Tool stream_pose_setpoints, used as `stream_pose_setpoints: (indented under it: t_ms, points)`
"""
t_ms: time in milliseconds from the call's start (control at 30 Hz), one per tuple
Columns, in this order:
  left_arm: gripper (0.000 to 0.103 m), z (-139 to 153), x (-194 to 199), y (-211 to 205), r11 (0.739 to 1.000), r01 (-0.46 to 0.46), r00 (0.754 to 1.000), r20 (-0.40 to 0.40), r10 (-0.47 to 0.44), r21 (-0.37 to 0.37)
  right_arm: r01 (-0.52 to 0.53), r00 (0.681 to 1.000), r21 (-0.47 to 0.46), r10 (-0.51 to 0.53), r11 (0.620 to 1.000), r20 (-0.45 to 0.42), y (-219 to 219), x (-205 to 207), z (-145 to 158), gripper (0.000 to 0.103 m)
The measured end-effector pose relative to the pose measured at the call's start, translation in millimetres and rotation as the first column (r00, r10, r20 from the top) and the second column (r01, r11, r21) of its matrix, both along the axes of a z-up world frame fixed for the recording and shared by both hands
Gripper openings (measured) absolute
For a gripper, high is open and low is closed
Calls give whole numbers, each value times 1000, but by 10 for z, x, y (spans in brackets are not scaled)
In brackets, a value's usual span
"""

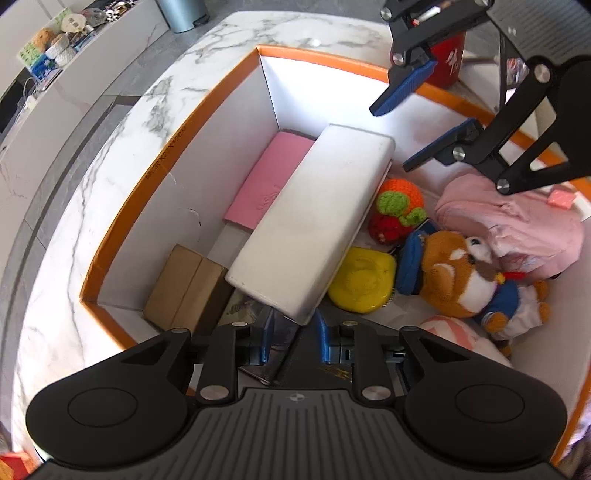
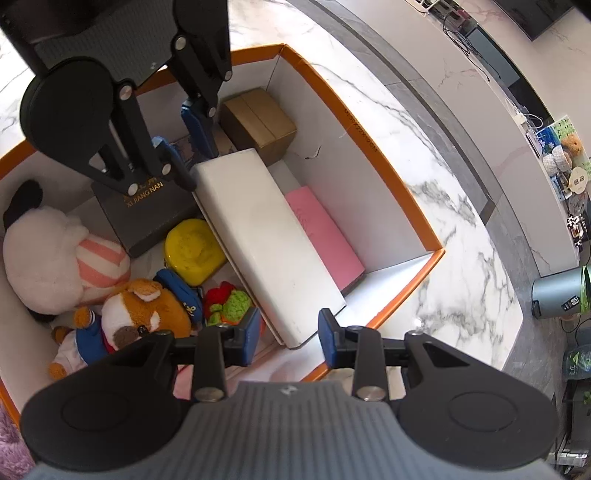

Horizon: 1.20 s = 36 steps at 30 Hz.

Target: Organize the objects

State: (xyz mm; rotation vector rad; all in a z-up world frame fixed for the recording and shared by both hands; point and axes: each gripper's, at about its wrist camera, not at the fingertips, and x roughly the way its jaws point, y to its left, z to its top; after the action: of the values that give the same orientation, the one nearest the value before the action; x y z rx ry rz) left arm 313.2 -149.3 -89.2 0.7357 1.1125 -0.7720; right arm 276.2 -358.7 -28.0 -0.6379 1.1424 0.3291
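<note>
A white marble table (image 1: 92,206) with grey veins carries an orange-rimmed box (image 1: 177,122), which sits directly on it. A red container (image 1: 448,64) stands on the marble just beyond the box's far rim.

Looks like a home living room; white marble-veined table (image 1: 110,206) beneath an orange-rimmed storage box (image 1: 177,140) of plush toys (image 1: 461,273); pale media shelf (image 1: 92,62) with knick-knacks and cables; grey pedal bin (image 1: 181,14); dark screen (image 2: 535,14) on the wall.

Left tool (image 1: 295,338) pinches the white box (image 1: 314,221) inside the orange-rimmed box (image 1: 155,155).
</note>
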Motion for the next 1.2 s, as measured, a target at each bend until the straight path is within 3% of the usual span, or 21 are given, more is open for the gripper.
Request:
stream_pose_setpoints:
  t_ms: [267,500,600,700,867,967,1100,1200]
  points:
    - [40,520,-437,152,988,-52,990,123,71,-148,119,991,148,-126,982,39,112,-276,353,37]
    - [50,1040,-1139,522,911,-183,942,198,270,-370,232,951,333,-285,914,120,396,-846,660,37]
    - [53,1191,-1486,670,878,-228,900,254,355,-422,259,923,403,-349,878,166,561,-1116,766,38]
    - [59,1324,-1819,823,833,-308,825,308,474,-459,277,886,497,-419,822,200,674,-1368,884,45]
    - [71,1428,-2247,1062,717,-388,727,286,624,-578,301,809,604,-533,738,248,844,-1748,1027,53]
    - [83,1472,-2423,1097,661,-414,665,288,689,-626,306,764,658,-590,688,261,949,-1957,1072,64]
    - [94,1486,-2629,1073,633,-407,599,331,729,-658,316,703,673,-641,669,307,1122,-2214,1057,75]
    - [98,1397,-2727,1057,612,-414,577,326,749,-674,335,659,676,-676,657,330,1201,-2379,981,79]
